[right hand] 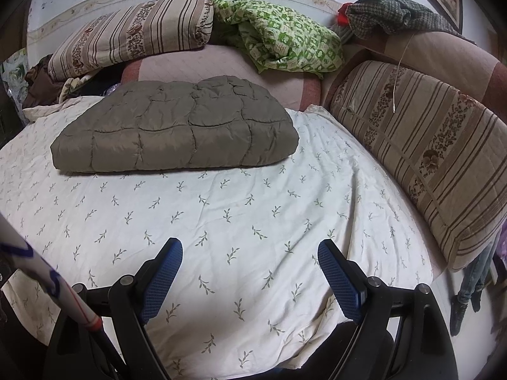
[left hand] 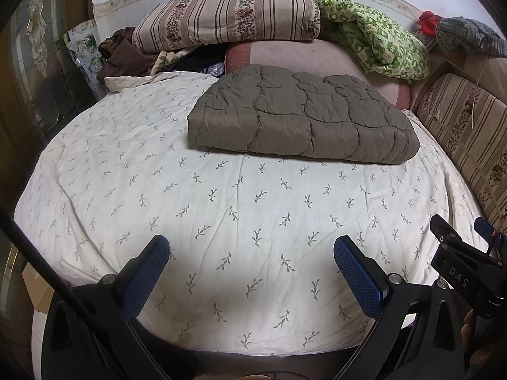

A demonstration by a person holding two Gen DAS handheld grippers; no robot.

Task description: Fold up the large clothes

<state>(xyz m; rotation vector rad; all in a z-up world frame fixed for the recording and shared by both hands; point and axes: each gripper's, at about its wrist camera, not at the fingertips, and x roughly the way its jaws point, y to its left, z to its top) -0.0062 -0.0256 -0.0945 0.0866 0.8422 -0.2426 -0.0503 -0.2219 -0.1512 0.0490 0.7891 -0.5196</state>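
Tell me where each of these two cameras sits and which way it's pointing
Left wrist: on the left tongs, low over the sheet, facing the quilted garment; its open blue fingers and the right tongs show.
Right wrist: on the right tongs, facing the same way, striped cushion alongside; its open fingers show.
Shared: garment, sheet, green cloth.

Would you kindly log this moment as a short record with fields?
garment: quilted grey-brown coat, folded, lying flat
surface: leaf-print sheet
left gripper: open, above sheet, holding nothing
right gripper: open, above sheet, holding nothing
behind coat: striped quilt, green blanket
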